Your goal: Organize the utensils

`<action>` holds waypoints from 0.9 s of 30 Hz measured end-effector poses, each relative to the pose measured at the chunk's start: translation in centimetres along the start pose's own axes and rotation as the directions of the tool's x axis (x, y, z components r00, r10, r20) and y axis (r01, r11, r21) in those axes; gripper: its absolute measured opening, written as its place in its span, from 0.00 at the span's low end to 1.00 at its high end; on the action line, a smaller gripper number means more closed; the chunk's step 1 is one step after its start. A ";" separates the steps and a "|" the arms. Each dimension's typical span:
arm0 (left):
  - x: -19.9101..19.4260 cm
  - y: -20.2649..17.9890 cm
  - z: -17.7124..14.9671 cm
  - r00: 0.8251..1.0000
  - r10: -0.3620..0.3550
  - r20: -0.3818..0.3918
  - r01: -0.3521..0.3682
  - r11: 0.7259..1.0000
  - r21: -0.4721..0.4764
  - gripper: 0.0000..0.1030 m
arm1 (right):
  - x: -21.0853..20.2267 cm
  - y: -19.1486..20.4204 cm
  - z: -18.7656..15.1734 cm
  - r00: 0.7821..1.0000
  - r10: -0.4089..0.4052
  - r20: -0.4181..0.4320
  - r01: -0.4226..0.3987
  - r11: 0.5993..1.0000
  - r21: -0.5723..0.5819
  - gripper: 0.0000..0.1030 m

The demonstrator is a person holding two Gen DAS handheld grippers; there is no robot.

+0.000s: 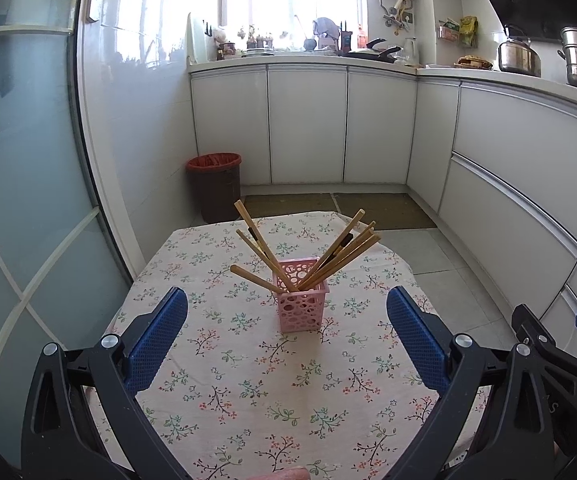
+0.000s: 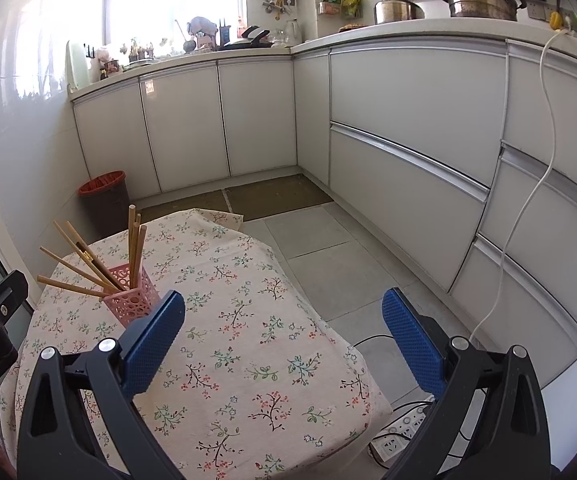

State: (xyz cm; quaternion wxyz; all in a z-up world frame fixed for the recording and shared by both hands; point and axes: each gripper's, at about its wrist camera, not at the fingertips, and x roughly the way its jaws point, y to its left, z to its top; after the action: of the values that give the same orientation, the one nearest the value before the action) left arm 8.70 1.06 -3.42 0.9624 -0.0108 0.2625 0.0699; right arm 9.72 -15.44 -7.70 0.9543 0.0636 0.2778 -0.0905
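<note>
Chopsticks [image 1: 312, 258] fan from the pink basket [image 1: 301, 304], just beyond the released left tongs [image 1: 287, 312]; right tongs [image 2: 283, 314], released too, sit right of it.

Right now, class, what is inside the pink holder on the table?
The pink holder contains wooden chopsticks, fanned out left and right. Their lower ends and the holder's bottom are hidden by its perforated walls.

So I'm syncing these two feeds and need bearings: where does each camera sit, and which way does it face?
Left wrist: sits on the left gripper, facing the pink basket of chopsticks dead ahead; its open blue fingers show, with the other gripper at the right edge.
Right wrist: sits on the right gripper, facing the table's right edge and floor; its open fingers show.
Shared: basket, chopsticks, table, red-lined bin, cabinets.
</note>
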 end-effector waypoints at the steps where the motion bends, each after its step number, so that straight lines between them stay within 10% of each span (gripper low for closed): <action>1: 0.0 0.0 0.0 1.000 0.001 -0.001 -0.001 1.000 0.000 0.93 | 0.0 0.0 0.0 1.000 0.001 -0.001 -0.001 1.000 0.002 0.93; 27: 0.3 -0.6 -0.4 0.999 -0.044 0.010 0.044 0.998 0.049 0.82 | 0.0 0.0 -0.1 1.000 0.005 -0.005 -0.005 1.000 -0.003 0.93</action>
State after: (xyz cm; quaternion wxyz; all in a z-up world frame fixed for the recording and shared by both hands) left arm 8.89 0.49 -3.90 0.9651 0.0071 0.2584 0.0424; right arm 9.67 -15.43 -7.80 0.9538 0.0629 0.2803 -0.0876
